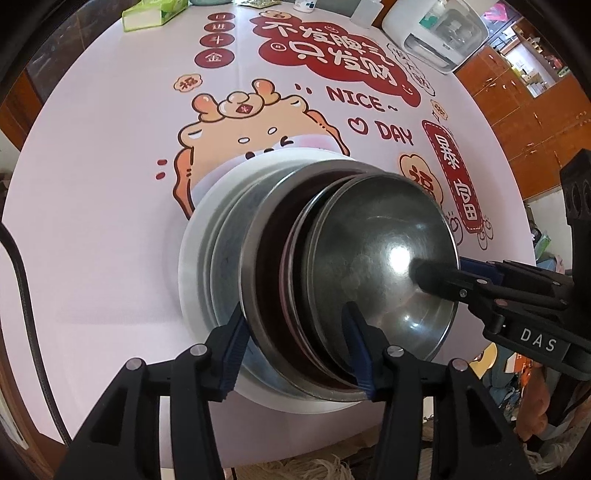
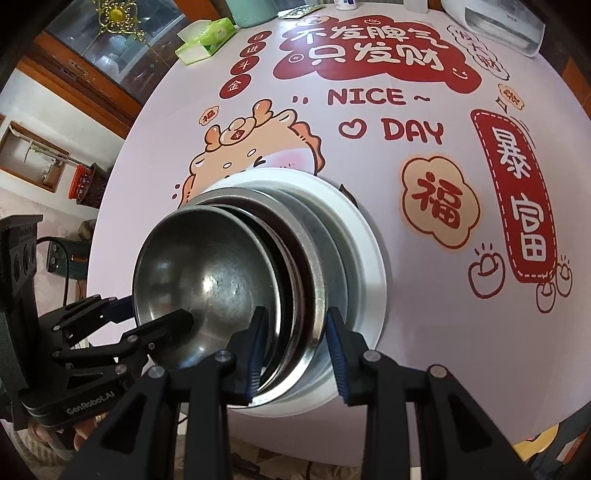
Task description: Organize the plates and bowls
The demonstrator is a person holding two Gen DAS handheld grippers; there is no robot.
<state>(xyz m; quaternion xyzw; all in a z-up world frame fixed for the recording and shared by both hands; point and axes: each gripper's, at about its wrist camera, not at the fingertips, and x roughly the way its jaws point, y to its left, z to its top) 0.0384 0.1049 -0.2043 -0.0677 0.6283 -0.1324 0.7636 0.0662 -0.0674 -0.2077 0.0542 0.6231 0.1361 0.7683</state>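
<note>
A round table under a pale pink printed tablecloth fills both views. A white appliance stands at its far edge, in the upper right of the left wrist view.

The stack of dishes sits in the lower middle of each frame, near the table's front edge. At the bottom is a white plate. On it lies a grey metal plate, then a larger steel bowl with a dark inside. On top is a small steel bowl, which is shiny and looks empty.

The right gripper points down at the stack. In its own view, the rims of both bowls run between its two blue pads. In the left wrist view it comes in from the right of the frame. One finger is inside the small steel bowl and the other is behind its rim, with no gap to see. So its jaws are closed on that bowl's wall.

The left gripper also points down, at the opposite side of the stack. One finger is in front of the inside of the small steel bowl, and the other is just outside the wall of the larger steel bowl. Both rims lie between the jaws. I cannot tell if the pads really press on the bowls or only stand around them.
</note>
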